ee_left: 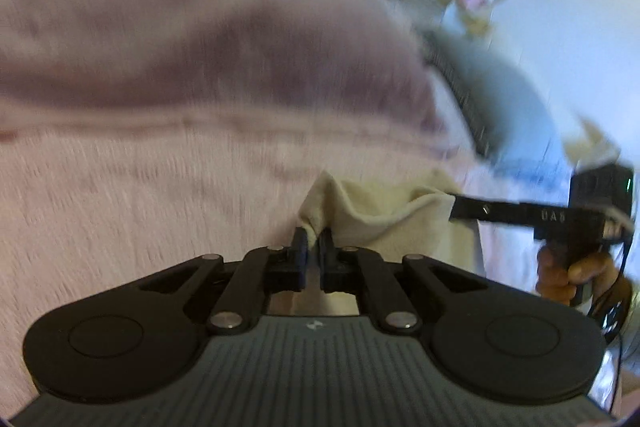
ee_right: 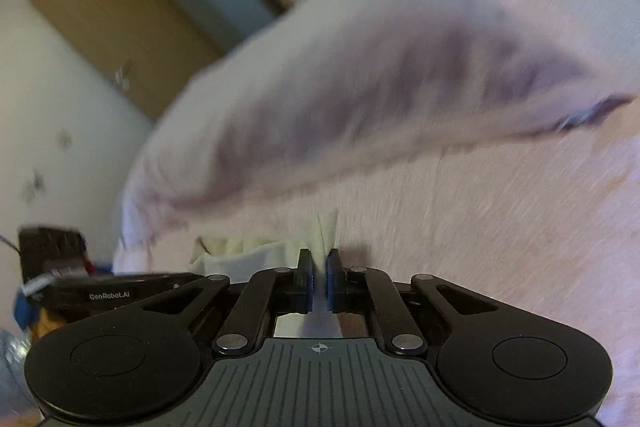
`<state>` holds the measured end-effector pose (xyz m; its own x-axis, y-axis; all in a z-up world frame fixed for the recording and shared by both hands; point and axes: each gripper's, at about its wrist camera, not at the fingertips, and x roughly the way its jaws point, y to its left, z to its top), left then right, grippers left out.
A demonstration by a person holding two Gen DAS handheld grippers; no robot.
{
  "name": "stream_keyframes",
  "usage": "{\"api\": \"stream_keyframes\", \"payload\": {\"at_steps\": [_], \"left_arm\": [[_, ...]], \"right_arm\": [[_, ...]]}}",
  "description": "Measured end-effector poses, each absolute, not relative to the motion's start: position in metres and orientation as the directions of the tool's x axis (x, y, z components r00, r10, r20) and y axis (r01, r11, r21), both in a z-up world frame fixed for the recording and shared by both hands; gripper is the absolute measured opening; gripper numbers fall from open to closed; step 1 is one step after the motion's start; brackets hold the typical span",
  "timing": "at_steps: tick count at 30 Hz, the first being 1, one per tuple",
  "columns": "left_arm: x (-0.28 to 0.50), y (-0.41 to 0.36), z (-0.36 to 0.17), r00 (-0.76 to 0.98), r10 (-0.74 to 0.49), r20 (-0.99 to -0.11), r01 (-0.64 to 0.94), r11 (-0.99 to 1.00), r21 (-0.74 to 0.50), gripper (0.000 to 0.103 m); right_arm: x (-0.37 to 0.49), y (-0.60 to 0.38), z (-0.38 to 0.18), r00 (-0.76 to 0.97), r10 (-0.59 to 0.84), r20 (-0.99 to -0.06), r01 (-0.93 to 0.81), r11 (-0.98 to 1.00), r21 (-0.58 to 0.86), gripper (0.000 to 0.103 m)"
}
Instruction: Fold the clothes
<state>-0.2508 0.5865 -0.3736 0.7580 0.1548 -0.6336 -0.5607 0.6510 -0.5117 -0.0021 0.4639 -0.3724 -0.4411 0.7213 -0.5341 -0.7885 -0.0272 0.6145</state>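
Both grippers, L (ee_left: 314, 237) & R (ee_right: 319, 259), pinch cream cloth (ee_left: 384, 203).

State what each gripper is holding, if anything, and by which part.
Both hold the same cream cloth. The left gripper pinches one bunched-up edge of it; the right gripper pinches another bunched edge, above the pink bedspread.

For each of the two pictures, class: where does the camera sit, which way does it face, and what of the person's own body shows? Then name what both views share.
Left wrist: sits on the left gripper, facing along its jaws, shut on a cream cloth, over a pink bedspread; a hand shows.
Right wrist: sits on the right gripper, facing the same cloth; no body part shows clearly.
Shared: cloth, bedspread, each other's gripper.
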Motion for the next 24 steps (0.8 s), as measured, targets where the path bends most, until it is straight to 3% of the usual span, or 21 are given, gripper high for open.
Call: {"api": "stream_keyframes", "payload": {"at_steps": [3,9,11,12,15,19,24], "left_arm": [[-0.236,0.596,-0.372,0.748,0.192,-0.635,-0.586,0.641,-0.496,0.004],[-0.208,0.615,-0.411,0.62,0.179,-0.764,-0.732,0.483,-0.48,0.011],[-0.216,0.612,-0.402,0.612,0.249,-0.75,-0.754,0.469,-0.46,0.015],[-0.22,0.611,-0.396,0.604,0.29,-0.742,-0.768,0.462,-0.445,0.014],[-0.243,0.614,-0.379,0.574,0.395,-0.717,-0.813,0.38,-0.441,0.015],[-0.286,0.589,-0.36,0.59,0.393,-0.705,-0.803,0.377,-0.462,0.015],[-0.362,0.504,-0.356,0.53,0.329,-0.782,-0.835,0.365,-0.412,0.015]], "right_arm": [[0.009,0.466,-0.363,-0.389,0.766,-0.512,-0.801,-0.007,0.598,0.004],[0.015,0.502,-0.409,-0.302,0.654,-0.693,-0.81,0.208,0.549,0.007],[0.02,0.496,-0.398,-0.263,0.675,-0.689,-0.805,0.239,0.542,0.029],[0.023,0.492,-0.39,-0.23,0.693,-0.684,-0.808,0.255,0.53,0.047],[0.035,0.471,-0.361,-0.087,0.747,-0.659,-0.84,0.301,0.451,0.048],[0.039,0.42,-0.339,-0.233,0.759,-0.608,-0.832,0.169,0.529,0.048],[0.018,0.32,-0.34,-0.273,0.67,-0.69,-0.839,0.185,0.512,0.048]]}}
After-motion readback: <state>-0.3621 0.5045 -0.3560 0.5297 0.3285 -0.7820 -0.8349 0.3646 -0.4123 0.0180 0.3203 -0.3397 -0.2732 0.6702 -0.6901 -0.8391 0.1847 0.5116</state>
